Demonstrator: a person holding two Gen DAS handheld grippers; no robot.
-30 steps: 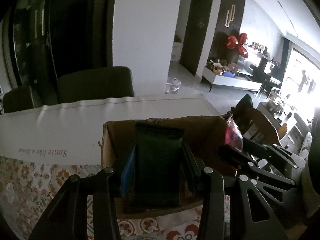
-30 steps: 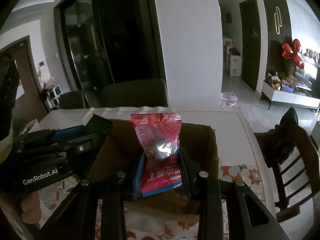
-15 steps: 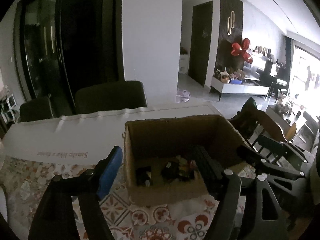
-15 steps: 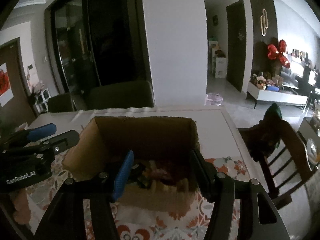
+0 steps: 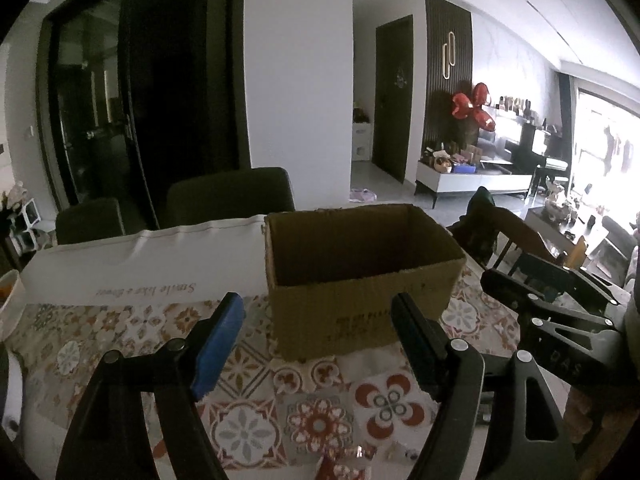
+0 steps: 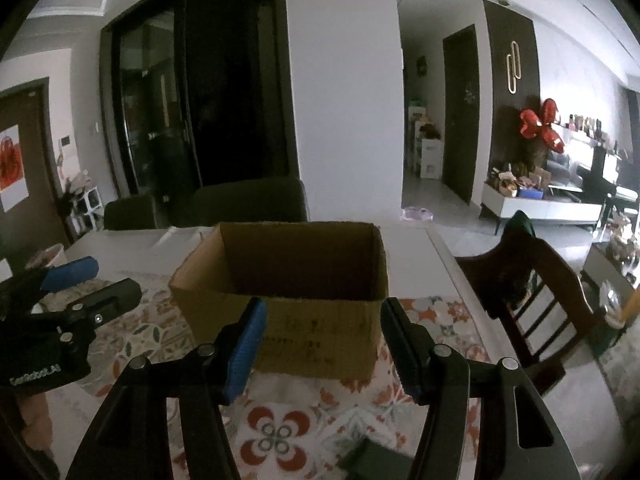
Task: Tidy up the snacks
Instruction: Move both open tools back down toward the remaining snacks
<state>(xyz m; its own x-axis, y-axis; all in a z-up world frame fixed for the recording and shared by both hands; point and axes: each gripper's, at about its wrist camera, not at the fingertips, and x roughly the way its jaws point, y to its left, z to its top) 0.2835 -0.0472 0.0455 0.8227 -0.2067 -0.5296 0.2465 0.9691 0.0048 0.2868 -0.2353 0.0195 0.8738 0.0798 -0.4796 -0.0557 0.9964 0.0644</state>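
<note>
An open brown cardboard box (image 5: 360,280) stands on the patterned tablecloth; it also shows in the right wrist view (image 6: 288,292). Its inside is dark and its contents are hidden from here. My left gripper (image 5: 320,344) is open and empty, just in front of the box. My right gripper (image 6: 320,340) is open and empty, also in front of the box. A red snack wrapper (image 5: 344,466) lies on the cloth at the bottom edge below the left gripper. A dark packet (image 6: 376,460) lies below the right gripper.
A white cloth with lettering (image 5: 140,268) covers the table's far left part. Dark chairs (image 5: 228,196) stand behind the table, and a wooden chair (image 6: 532,280) stands at its right side. A white bowl (image 5: 8,296) sits at the left edge.
One second ago each gripper held a packet over the box: dark in the left, red in the right. Both opened, dropped the packets into the box, and have pulled back and lower.
</note>
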